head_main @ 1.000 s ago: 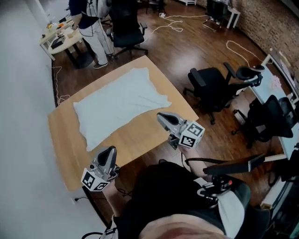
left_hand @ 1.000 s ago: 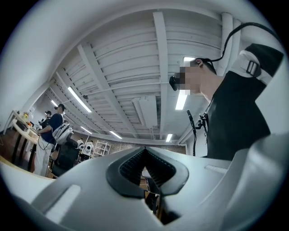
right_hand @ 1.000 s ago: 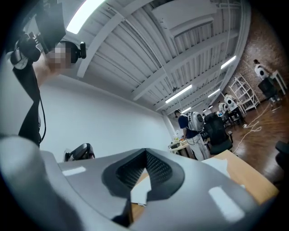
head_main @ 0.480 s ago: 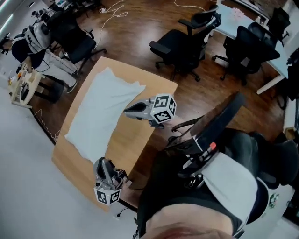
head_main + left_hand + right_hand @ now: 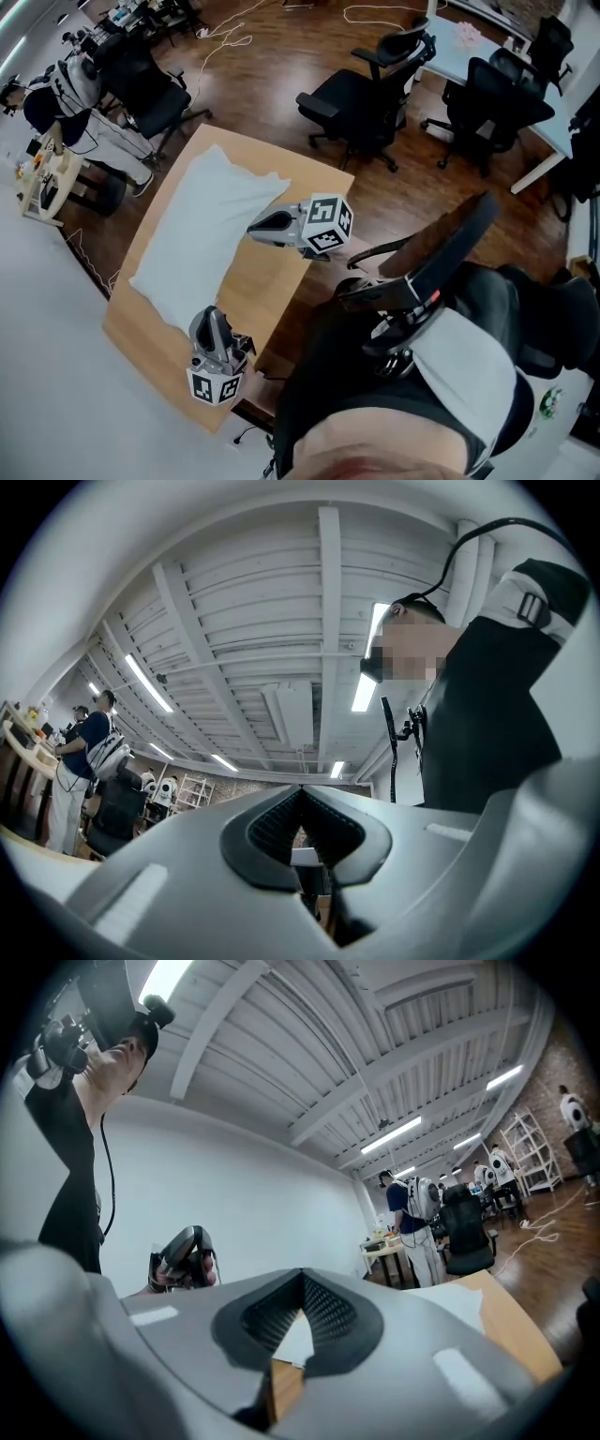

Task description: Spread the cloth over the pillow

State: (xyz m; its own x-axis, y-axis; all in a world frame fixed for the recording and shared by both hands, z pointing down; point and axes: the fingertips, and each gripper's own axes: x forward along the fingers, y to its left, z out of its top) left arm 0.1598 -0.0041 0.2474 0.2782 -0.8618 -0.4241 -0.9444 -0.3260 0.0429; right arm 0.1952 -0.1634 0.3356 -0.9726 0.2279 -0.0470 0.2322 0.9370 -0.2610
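A white cloth lies spread flat along the wooden table, with a pillow shape under it; I cannot tell the two apart. My right gripper hovers beside the cloth's near long edge, shut and empty. My left gripper is at the table's near corner, just off the cloth's end, also shut with nothing in it. In the left gripper view the shut jaws point up at the ceiling. In the right gripper view the cloth and table show past the shut jaws, and the left gripper at the left.
Black office chairs stand on the dark wood floor to the right of the table, by a white desk. Another black chair is right beside me. A person stands at a small table beyond the far end. Cables lie on the floor.
The head view has swung round, so the table now lies at the left. Both grippers stay shut and empty next to the cloth; the cloth has not moved.
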